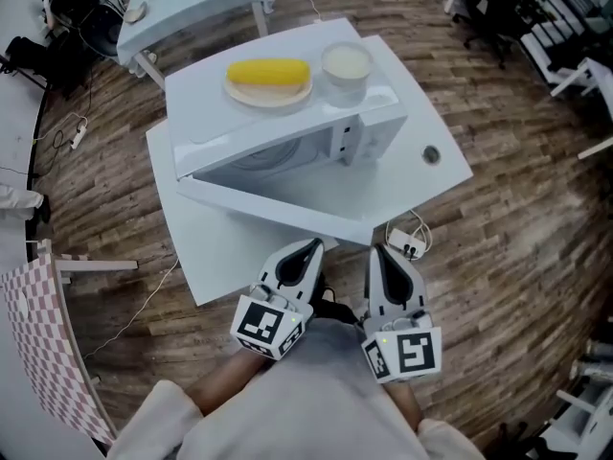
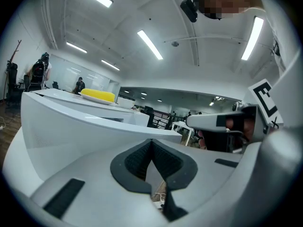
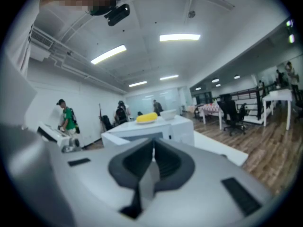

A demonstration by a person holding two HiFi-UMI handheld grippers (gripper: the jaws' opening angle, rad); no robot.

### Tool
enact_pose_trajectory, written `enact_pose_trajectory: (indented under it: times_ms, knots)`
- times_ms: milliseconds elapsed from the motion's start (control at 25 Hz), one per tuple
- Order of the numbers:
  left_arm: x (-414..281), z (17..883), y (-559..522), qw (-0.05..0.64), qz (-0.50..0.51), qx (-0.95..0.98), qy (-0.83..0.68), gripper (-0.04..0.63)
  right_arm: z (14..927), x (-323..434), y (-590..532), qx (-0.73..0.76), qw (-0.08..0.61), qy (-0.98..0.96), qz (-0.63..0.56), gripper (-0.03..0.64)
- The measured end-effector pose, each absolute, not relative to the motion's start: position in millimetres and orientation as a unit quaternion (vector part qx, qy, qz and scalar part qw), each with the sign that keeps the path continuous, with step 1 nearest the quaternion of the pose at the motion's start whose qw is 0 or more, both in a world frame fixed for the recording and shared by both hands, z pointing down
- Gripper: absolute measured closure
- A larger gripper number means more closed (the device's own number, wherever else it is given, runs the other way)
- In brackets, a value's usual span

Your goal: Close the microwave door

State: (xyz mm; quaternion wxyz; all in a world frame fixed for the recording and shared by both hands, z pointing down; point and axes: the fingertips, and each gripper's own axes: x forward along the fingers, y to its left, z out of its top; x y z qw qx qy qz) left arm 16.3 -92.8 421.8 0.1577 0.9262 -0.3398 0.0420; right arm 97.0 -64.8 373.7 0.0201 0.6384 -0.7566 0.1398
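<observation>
Standing open toward the person, the door juts from the microwave on the white tabletop. A plate with something yellow and a bowl sit on top. Left gripper and right gripper hover near the door's edge, close to the body, their fingers pressed together on nothing.
</observation>
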Motion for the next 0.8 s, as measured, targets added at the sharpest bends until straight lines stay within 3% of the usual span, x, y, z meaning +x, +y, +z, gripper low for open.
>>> enact_pose_trajectory:
  times_ms: [320,800]
  knots:
    - [19.2,442.8,-98.4,0.184,0.062,0.936,-0.293,0.584,353.8,138.1,-112.1,0.684,0.024,-0.722,0.101,0.594]
    - [29.3,436.0,-136.4,0.184,0.046,0.909,-0.371,0.584,358.9,149.0,-150.1,0.632,0.045,-0.765,0.114,0.594]
